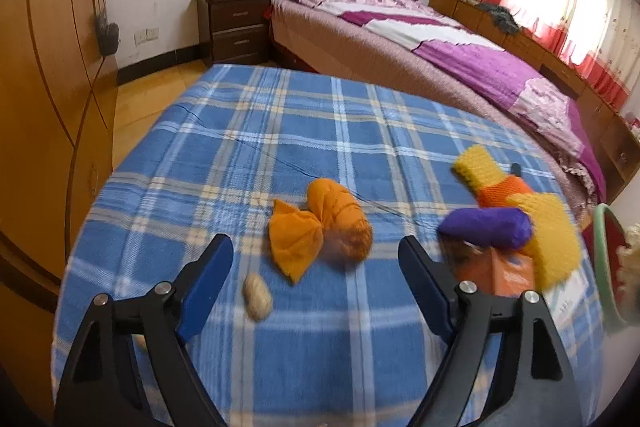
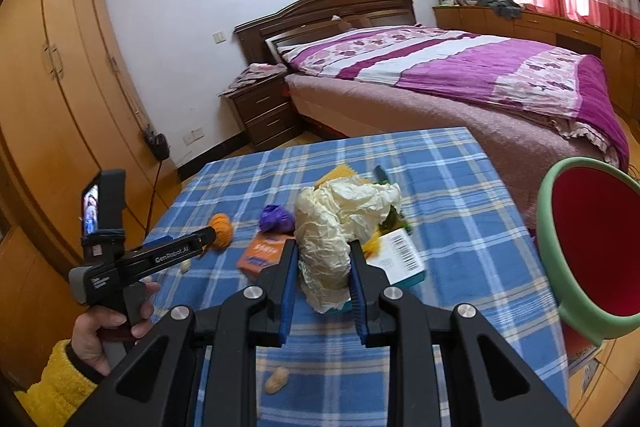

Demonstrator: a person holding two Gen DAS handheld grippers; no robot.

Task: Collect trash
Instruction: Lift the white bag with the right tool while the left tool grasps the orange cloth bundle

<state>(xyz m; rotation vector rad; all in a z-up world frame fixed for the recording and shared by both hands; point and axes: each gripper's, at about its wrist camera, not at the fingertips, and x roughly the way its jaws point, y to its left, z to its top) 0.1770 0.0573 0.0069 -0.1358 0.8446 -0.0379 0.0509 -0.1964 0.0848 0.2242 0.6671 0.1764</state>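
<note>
So the right gripper (image 2: 323,269) is pinched on crumpled paper (image 2: 340,223) mid-frame — likely headed for the bin (image 2: 550,227) at right. Left gripper (image 1: 316,263) hangs wide open, holding nothing.

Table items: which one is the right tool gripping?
The crumpled cream paper, pinched between the right tool's fingers. The orange pouch, purple bag, orange box and peanut lie untouched on the cloth.
</note>
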